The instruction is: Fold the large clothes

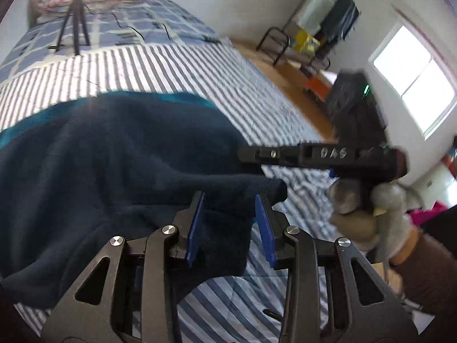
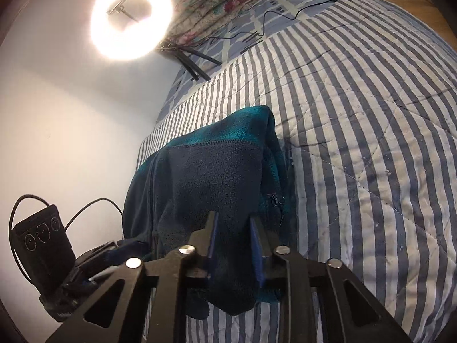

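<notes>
Navy-and-teal fleece (image 2: 217, 168); blue-white striped quilt (image 2: 357, 131).

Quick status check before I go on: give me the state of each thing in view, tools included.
Left tool: shut on the fleece's dark edge.
Right tool: shut on a fold of fleece.
Fleece jacket: partly folded, bunched, draped on the bed.
Jacket zipper: pull visible; open or closed cannot be told.
Ring light: on.
Striped quilt: spread over the bed.
</notes>
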The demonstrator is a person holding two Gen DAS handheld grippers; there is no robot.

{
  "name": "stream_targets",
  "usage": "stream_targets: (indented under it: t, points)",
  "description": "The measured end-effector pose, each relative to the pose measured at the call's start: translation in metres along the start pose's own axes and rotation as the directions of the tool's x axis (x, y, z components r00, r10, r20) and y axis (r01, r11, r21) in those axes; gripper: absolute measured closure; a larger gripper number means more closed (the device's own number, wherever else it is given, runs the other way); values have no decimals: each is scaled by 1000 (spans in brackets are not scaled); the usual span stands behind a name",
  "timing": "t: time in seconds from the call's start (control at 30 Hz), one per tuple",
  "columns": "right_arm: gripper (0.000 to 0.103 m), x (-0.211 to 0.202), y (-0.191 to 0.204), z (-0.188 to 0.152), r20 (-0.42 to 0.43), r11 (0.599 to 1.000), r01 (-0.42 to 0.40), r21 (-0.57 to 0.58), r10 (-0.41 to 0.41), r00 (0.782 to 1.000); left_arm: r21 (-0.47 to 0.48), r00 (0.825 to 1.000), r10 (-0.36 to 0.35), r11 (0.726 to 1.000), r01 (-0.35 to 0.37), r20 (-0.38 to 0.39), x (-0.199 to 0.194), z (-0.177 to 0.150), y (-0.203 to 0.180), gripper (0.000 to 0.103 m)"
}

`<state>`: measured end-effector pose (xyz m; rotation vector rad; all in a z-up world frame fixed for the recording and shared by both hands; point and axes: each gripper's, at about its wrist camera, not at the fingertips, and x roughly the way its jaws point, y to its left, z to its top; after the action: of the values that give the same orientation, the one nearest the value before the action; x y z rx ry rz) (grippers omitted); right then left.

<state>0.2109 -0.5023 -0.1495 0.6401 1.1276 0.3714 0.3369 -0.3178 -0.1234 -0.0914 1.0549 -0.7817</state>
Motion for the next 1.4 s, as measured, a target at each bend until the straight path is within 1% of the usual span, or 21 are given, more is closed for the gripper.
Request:
stream_targets:
  t: [0.07,0.1,0.13,0.17,0.23,0.27,0.33,0.4,0.5,0.6,0.67,0.7,0.77,0.87,0.97,1.03,1.07,1.13,1.23,1.3,1.4]
  points:
    - [98,0,2,1,8,1000,14,-15,-14,1000,-4,999,15,1000,-15,-46,18,-11,3,77]
    - [99,-1,2,3,18,1000,20,-23,-19,1000,1,997,27,1000,-27,-77,28,-19,7,85]
    - [99,-6,3,5,52,998,41,-44,-38,998,16,994,55,998,-53,-95,35,-27,11,90]
    - [100,-7,0,9,75,997,72,-42,-69,995,27,993,57,998,-55,-100,37,-32,14,91]
    - [100,-4,-12,9,51,997,78,7,-78,996,7,994,35,999,-34,-101,33,-33,18,92]
    - [99,-4,-10,6,51,996,90,-11,-90,995,-10,995,23,1000,-24,-100,29,-33,19,92]
    - [92,-8,4,-1,66,986,148,-81,-143,988,-4,996,2,1000,-2,-93,18,-34,15,92]
    - [78,-14,24,-6,94,969,192,-157,-179,979,-4,998,-19,1000,19,-63,-2,-36,13,92]
    - [76,-27,56,-12,164,924,249,-289,-209,964,-41,999,-31,999,32,32,-47,-39,23,91]
    - [76,-27,83,-7,194,895,256,-364,-196,961,-90,990,30,996,-18,135,-95,-36,46,91]
    - [73,-22,100,2,202,889,232,-395,-162,966,-102,972,137,988,-120,191,-122,-32,66,91]
    - [72,-19,106,6,205,887,224,-403,-151,967,-117,965,169,982,-148,201,-128,-32,74,91]
    - [72,-7,119,13,199,882,210,-421,-136,970,-204,956,204,966,-161,213,-139,-31,107,91]
    - [72,22,135,23,179,884,197,-424,-131,975,-302,963,206,942,-147,176,-132,-40,149,91]
    - [72,56,146,32,144,889,186,-418,-137,980,-317,966,236,929,-191,110,-111,-57,169,91]
    - [72,85,146,27,116,861,237,-450,-206,972,-331,970,233,923,-197,73,-97,-71,178,91]
    - [72,101,139,20,72,847,258,-464,-254,965,-344,972,225,920,-191,63,-89,-80,181,91]
    - [72,120,123,0,10,840,251,-482,-281,960,-370,975,207,915,-162,85,-85,-96,180,88]
    - [74,121,104,-22,20,848,245,-470,-268,963,-367,978,190,919,-146,87,-90,-106,182,85]
    - [75,112,105,-17,-5,859,227,-459,-258,966,-370,976,196,917,-151,89,-100,-101,180,85]
    - [75,87,115,-1,1,871,188,-453,-210,978,-355,962,207,925,-133,179,-134,-83,180,85]
